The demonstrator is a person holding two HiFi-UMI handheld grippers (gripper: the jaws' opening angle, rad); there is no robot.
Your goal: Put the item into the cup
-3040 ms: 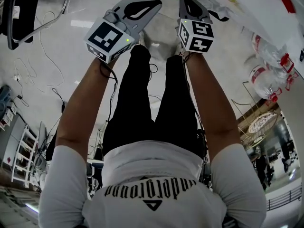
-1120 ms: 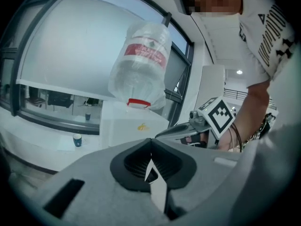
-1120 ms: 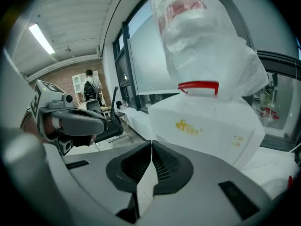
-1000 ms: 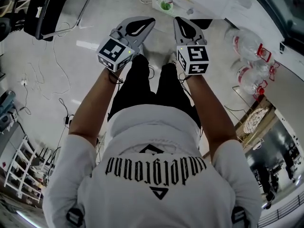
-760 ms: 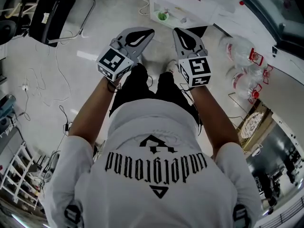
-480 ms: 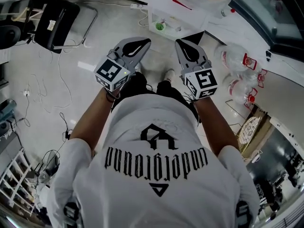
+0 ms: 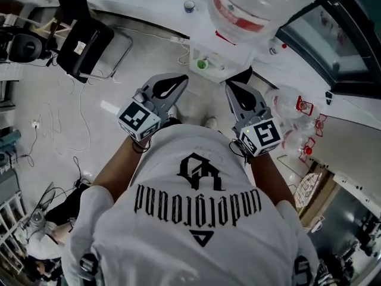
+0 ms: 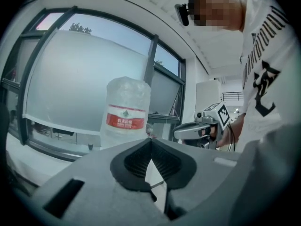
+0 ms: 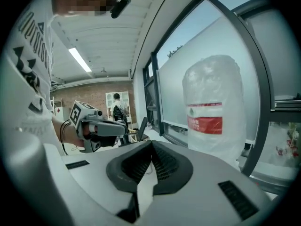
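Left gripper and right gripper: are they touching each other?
Apart. The head view shows bare floor between the left gripper and the right gripper.

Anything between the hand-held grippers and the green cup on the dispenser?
Nothing visible: left hand-held gripper and right hand-held gripper, both shut and empty, face the green cup with only floor between.

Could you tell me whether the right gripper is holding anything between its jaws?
No: the right gripper has its jaws shut tip to tip, with nothing between them.
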